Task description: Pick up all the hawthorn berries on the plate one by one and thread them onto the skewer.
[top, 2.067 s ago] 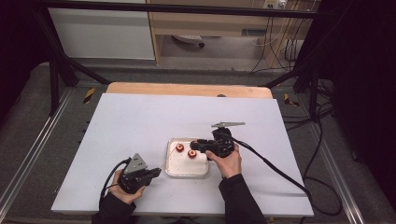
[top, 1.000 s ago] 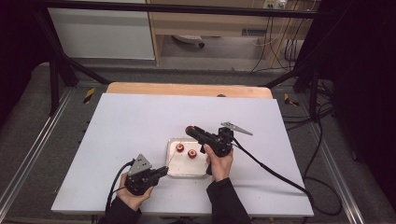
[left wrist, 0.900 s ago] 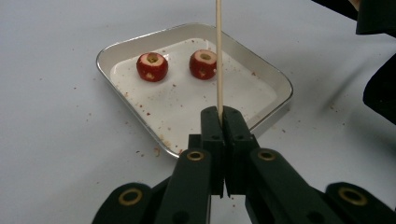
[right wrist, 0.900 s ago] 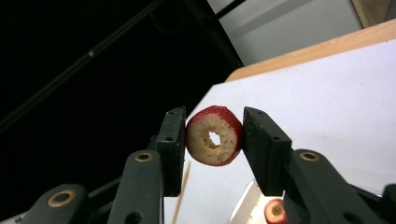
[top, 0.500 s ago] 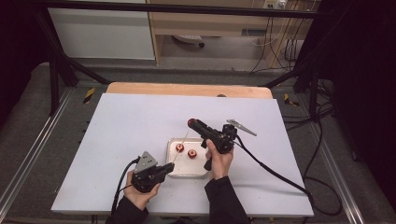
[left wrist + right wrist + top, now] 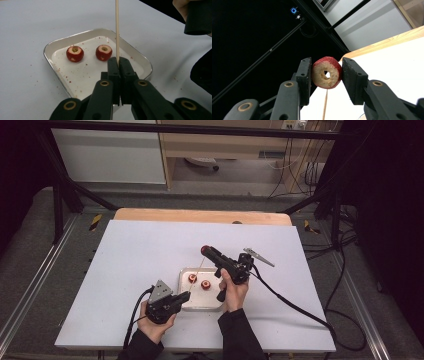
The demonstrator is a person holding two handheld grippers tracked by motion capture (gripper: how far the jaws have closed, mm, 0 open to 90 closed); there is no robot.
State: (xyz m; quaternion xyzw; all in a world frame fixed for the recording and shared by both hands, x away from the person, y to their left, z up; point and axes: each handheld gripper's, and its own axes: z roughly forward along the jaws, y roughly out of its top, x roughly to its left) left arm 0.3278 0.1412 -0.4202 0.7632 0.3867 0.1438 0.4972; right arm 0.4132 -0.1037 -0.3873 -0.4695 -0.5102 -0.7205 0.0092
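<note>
My left gripper (image 6: 181, 297) (image 6: 117, 60) is shut on a thin wooden skewer (image 6: 116, 27) (image 6: 195, 277) that rises from its jaws over the tray. My right gripper (image 6: 206, 251) (image 6: 326, 72) is shut on a cored red fruit slice (image 6: 327, 73) (image 6: 204, 250), lifted above the table near the skewer's upper end; the skewer's tip (image 6: 325, 106) shows just below the slice. Two more cored red fruits (image 6: 74, 53) (image 6: 104, 52) (image 6: 192, 278) (image 6: 205, 284) lie in the white tray (image 6: 62, 43) (image 6: 202, 303).
The tray sits near the middle of the white tabletop (image 6: 140, 250), with crumbs scattered around it. A wooden strip (image 6: 200, 216) runs along the far edge. Cables trail off to the right, and a black frame surrounds the table.
The right gripper has lifted the fruit slice up and away from the tray, tilting upward. The left gripper has moved right toward the tray with the skewer.
</note>
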